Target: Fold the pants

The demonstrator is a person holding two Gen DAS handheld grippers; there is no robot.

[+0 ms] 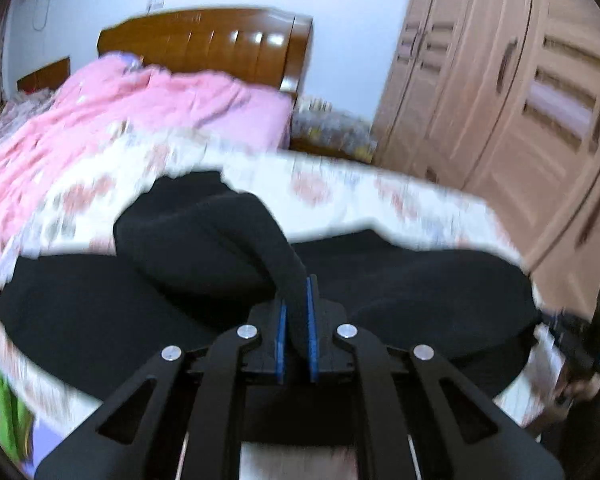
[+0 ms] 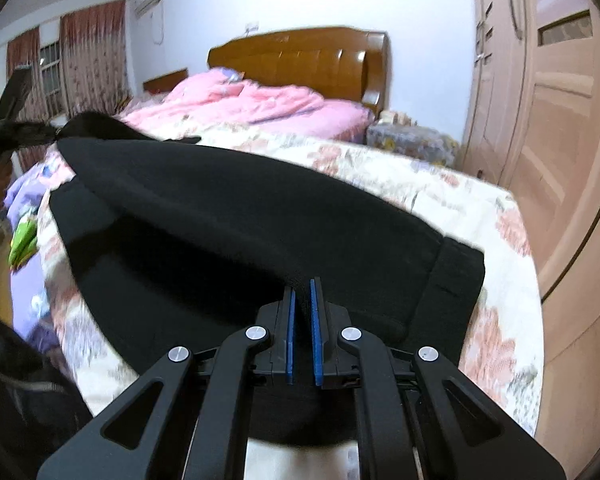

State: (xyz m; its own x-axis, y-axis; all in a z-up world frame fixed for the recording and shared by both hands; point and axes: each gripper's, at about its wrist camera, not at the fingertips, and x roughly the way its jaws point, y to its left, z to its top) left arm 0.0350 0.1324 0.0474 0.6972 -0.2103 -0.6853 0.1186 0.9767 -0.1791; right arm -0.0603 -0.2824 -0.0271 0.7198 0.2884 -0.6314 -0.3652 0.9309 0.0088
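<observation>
In the left wrist view the left gripper point(image 1: 297, 300) has its blue-padded fingers point(image 1: 310, 320) drawn narrow on a raised fold of the black pants point(image 1: 100, 300); the cloth fills the gap between the pads and climbs away from the tips as a ridge. The rest of the pants lies flat on the floral bedspread point(image 1: 340, 184), spreading to both sides of that ridge. At the bedspread's right edge the other tool shows, dark and blurred.

In the right wrist view the right gripper point(image 2: 302, 292) likewise pinches the pants point(image 2: 240, 208), its blue pads point(image 2: 314, 320) close together with black fabric between them. From those tips a lifted layer of cloth runs taut toward the far left, where the left gripper point(image 2: 40, 133) holds its other end above the bedspread point(image 2: 480, 208). A lower layer lies on the bedspread beneath, its ribbed band just right of the fingers.

Beyond the bedspread lie a pink quilt point(image 2: 260, 104) and a wooden headboard point(image 2: 300, 60); a wardrobe point(image 2: 560, 120) stands to its right. No writing or label can be read in either view.
</observation>
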